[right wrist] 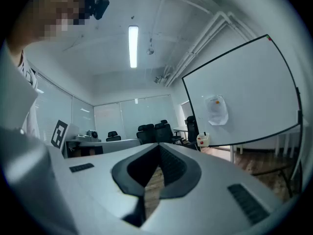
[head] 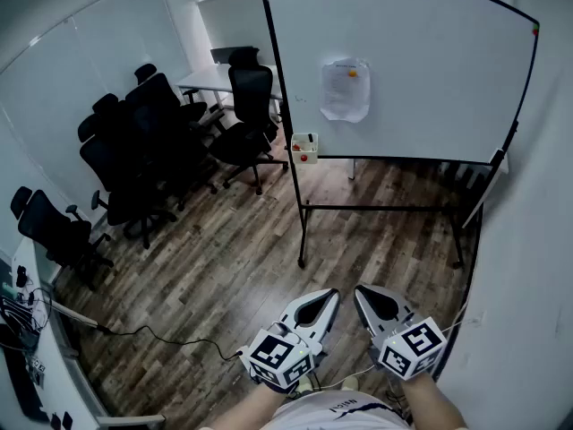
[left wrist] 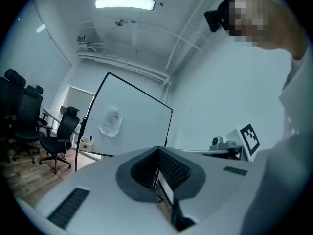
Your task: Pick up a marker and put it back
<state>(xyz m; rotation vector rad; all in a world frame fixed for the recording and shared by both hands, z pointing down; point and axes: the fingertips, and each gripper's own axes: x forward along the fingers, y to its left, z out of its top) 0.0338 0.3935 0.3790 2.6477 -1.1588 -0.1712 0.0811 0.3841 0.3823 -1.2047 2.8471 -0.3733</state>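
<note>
1. Grippers are held low and level, side by side, well apart from the whiteboard (head: 430, 52).
2. Jaws of the left gripper (head: 329, 295) are seen pressed together, with nothing caught between them.
3. Jaws of the right gripper (head: 363, 291) are likewise pressed together and empty.
4. Marker (right wrist: 204, 134) is seen upright in a small white holder (right wrist: 203, 140) at the whiteboard's lower left corner, near the black office chairs (head: 134, 168).

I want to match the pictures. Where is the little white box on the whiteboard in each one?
Head view: box, upper middle, left below the paper.
Left gripper view: left side, mid-height.
Right gripper view: right of centre.
Shared landmark: the paper on the whiteboard.
</note>
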